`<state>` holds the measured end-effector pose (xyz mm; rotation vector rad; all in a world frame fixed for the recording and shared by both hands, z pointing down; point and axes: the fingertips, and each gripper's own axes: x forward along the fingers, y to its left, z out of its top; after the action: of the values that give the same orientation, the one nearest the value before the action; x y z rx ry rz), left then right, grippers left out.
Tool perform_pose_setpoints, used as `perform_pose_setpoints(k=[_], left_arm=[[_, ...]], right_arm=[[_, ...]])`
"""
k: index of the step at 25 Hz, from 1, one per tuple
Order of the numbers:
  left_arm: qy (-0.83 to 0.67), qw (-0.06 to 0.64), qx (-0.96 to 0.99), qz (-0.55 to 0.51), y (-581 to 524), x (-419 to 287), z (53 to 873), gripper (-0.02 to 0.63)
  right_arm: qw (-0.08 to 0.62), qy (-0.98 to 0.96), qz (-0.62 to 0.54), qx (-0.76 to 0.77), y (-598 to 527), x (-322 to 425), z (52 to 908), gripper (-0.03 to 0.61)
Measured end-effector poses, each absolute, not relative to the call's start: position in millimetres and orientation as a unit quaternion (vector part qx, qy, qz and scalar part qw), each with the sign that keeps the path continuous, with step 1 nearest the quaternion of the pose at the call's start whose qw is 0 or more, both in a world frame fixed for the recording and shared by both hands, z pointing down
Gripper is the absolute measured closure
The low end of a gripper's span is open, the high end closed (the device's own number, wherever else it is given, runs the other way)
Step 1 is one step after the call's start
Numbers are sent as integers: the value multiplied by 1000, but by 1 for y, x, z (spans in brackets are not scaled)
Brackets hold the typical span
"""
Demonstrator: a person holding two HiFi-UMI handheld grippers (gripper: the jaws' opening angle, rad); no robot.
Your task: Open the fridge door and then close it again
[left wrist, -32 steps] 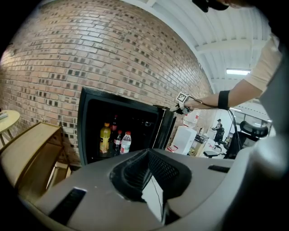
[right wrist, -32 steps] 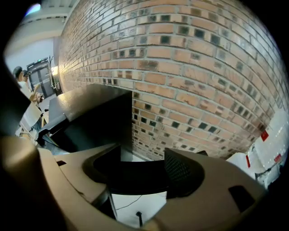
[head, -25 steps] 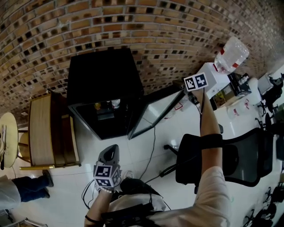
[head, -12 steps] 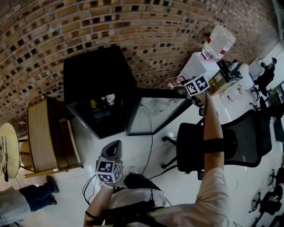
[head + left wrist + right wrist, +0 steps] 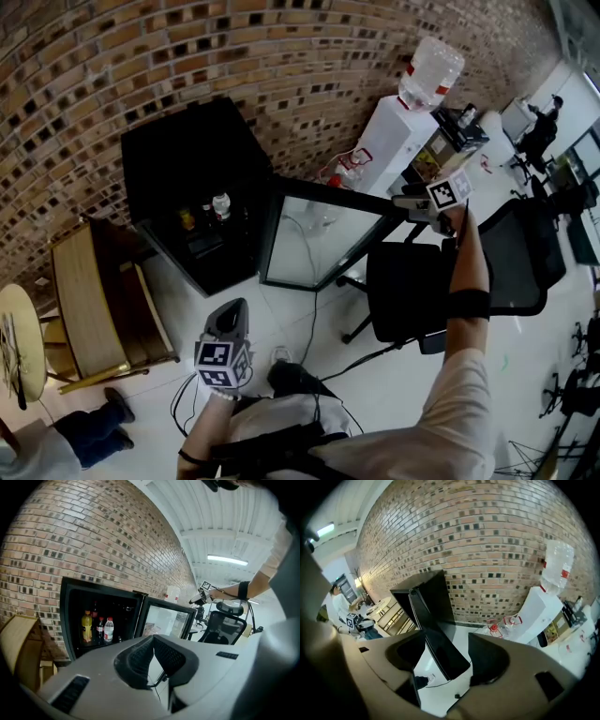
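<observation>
Jaws of right gripper (image 5: pixel 405 202) spread around fridge door (image 5: pixel 319 239) edge; left gripper (image 5: pixel 232 317) jaws pressed together, empty

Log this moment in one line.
fridge door: wide open | right gripper: open, door edge between jaws | left gripper: shut, empty, held low | fridge: bottles inside

Low black fridge (image 5: pixel 187 164), upright, glass-paned door (image 5: pixel 319 242) wide open.
</observation>
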<state>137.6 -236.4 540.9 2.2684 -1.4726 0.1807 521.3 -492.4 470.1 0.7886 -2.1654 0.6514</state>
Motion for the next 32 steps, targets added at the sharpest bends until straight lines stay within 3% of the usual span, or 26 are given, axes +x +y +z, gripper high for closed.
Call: perform_pose_setpoints(k=[10, 16, 32], left_arm=[[-517, 212, 826, 74, -209, 136, 542, 612], [-510, 210, 831, 64, -196, 127, 537, 612], [-501, 195, 843, 34, -147, 83, 516, 612]], right_arm=[[299, -823, 349, 333, -448, 537, 506, 263], [296, -833, 362, 296, -395, 528, 505, 361], [235, -858, 395, 230, -235, 386, 505, 377]])
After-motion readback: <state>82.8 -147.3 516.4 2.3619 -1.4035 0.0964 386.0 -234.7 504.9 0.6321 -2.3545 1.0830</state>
